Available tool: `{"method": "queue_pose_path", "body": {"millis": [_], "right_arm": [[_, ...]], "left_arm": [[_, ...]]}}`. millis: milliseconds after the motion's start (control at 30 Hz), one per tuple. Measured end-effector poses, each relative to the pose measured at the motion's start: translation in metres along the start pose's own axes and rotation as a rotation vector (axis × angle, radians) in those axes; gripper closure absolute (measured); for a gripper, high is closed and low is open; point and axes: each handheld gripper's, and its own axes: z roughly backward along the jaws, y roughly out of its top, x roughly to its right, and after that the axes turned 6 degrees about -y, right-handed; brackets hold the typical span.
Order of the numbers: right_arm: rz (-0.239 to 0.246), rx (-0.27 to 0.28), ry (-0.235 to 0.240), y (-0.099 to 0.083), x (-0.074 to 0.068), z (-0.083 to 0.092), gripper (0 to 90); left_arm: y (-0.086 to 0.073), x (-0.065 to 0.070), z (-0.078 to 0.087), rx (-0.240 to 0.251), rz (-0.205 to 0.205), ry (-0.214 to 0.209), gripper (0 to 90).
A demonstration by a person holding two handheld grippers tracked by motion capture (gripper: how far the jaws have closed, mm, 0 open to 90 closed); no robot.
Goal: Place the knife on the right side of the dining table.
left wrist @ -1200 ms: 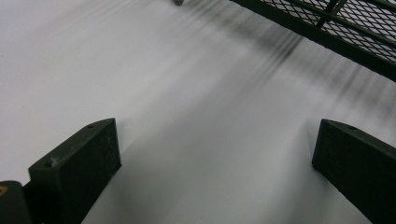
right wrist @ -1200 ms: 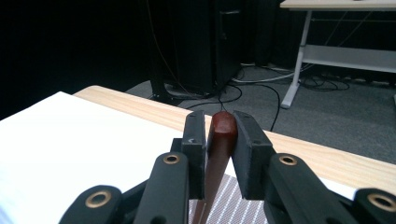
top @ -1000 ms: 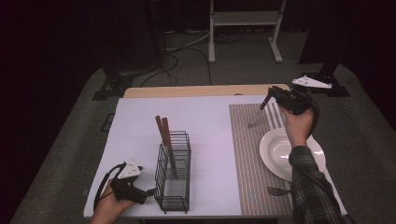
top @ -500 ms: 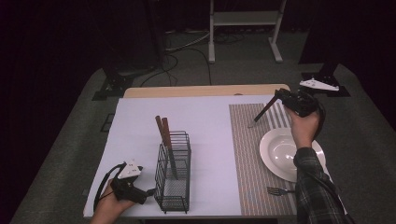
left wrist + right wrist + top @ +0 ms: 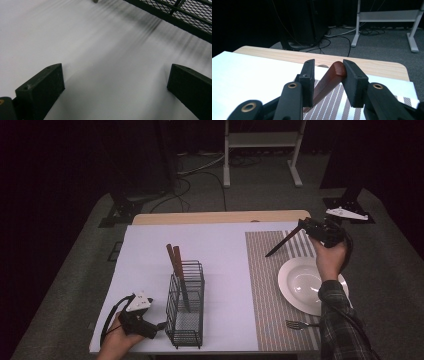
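Knife (image 5: pixel 282 242) with a brown wooden handle is being laid on the striped placemat (image 5: pixel 262 285), left of the white plate (image 5: pixel 290 290). At far left, the left gripper (image 5: pixel 156 325) rests on the white table cover (image 5: pixel 150 250), jaws apart and empty, just beside a wire caddy (image 5: pixel 186 320) holding two brown-handled utensils (image 5: pixel 174 257). Further right, the right gripper (image 5: pixel 302 226) has just been opening. The handle leans on one jaw, clear of the other, with the tip down near the mat. Next, likely, comes lowering it flat, then backing off. Open mat lies around it, the table's far edge is close, and a fork (image 5: pixel 297 324) lies near the front edge.
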Motion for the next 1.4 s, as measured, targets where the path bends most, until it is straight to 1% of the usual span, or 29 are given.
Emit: {"method": "queue_pose_path", "body": {"millis": [500, 933, 1400], "right_arm": [[-0.036, -0.022, -0.028, -0.012, 0.014, 0.001, 54.7], [-0.064, -0.066, -0.068, -0.027, 0.030, 0.001, 51.0], [-0.089, -0.109, -0.091, -0.040, 0.043, -0.002, 48.0]], "left_arm": [[0.000, 0.000, 0.000, 0.000, 0.000, 0.000, 0.0], [0.000, 0.000, 0.000, 0.000, -0.001, 0.001, 0.0], [0.000, 0.000, 0.000, 0.000, -0.001, 0.001, 0.0]]}}
